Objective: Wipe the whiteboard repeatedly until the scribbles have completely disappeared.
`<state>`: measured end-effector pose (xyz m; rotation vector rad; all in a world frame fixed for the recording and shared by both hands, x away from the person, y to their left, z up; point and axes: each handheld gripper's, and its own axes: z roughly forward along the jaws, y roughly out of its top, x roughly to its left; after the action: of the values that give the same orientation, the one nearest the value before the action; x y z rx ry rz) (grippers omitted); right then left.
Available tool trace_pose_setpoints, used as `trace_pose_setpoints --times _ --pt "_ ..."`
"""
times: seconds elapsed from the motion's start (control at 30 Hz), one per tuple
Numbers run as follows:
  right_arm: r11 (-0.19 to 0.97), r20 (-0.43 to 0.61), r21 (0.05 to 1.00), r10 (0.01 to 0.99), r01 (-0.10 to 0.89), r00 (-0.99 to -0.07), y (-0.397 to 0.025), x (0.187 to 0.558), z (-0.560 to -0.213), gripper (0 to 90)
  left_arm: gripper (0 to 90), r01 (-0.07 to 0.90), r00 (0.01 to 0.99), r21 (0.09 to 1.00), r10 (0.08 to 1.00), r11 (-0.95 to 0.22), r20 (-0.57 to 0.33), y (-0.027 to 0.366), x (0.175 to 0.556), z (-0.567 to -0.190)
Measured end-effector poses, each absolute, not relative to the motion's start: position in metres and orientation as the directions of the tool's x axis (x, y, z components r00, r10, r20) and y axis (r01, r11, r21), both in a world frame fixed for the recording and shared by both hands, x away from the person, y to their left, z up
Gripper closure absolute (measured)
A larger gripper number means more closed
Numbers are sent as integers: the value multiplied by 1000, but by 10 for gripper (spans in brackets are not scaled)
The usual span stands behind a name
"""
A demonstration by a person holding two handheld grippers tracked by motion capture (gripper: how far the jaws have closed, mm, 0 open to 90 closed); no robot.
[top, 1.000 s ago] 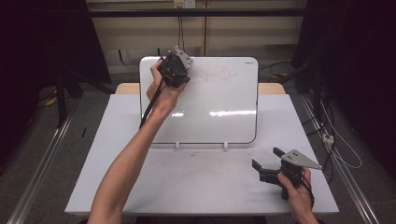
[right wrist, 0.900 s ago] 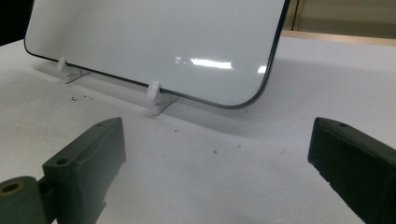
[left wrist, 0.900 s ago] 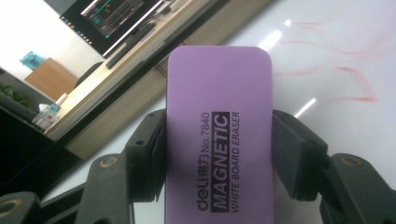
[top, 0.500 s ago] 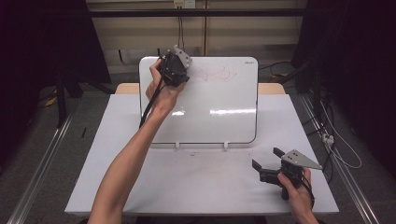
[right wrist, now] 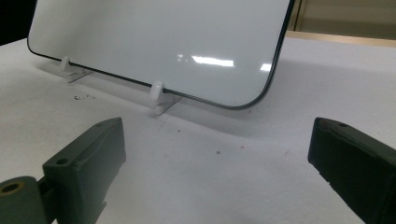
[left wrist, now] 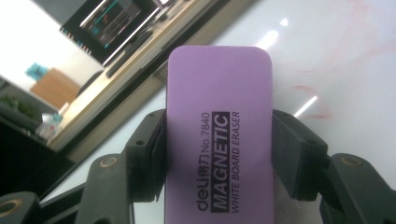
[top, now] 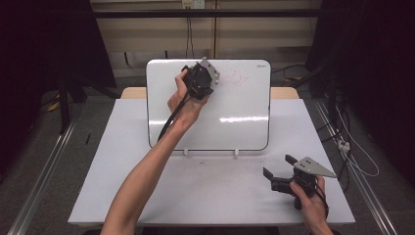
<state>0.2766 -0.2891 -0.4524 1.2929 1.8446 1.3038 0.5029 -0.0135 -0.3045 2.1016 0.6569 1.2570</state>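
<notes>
A white whiteboard (top: 230, 117) leans on two small white feet (top: 236, 152) at the back of the table. Faint red marks (top: 237, 77) sit near its top right. My left gripper (top: 198, 81) is held up against the board's upper middle, just left of those marks. In the left gripper view it (left wrist: 219, 135) is shut on a purple magnetic whiteboard eraser (left wrist: 219, 154), with smeared red traces (left wrist: 317, 88) on the board beyond. My right gripper (top: 278, 165) rests low at the table's front right, open, and nothing lies between its jaws (right wrist: 215, 144).
The table (top: 122, 161) has a white top. The whiteboard's lower edge (right wrist: 224, 103) and one foot (right wrist: 159, 95) stand a short way ahead of the right gripper. Cables (top: 352, 152) trail on the floor to the right, and a metal rail (top: 44, 166) runs along the left.
My left gripper has slid to the right along the top of the board with the eraser, closer to the red marks. The right gripper has stayed put.
</notes>
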Motion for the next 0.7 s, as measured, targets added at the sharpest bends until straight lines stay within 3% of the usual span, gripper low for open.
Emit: trace_pose_setpoints --times 0.1,0.5,0.7 --pt "68 104 915 912 398 -396 -290 276 -452 38 413 122 452 729 692 -673 563 -7 508 -301" --pt "67 103 914 915 399 -390 -292 276 -453 38 413 214 330 808 819 -550 470 56 529 -280" --pt "71 100 915 914 397 -394 -289 277 -452 38 413 200 353 807 809 -555 469 41 526 -284"
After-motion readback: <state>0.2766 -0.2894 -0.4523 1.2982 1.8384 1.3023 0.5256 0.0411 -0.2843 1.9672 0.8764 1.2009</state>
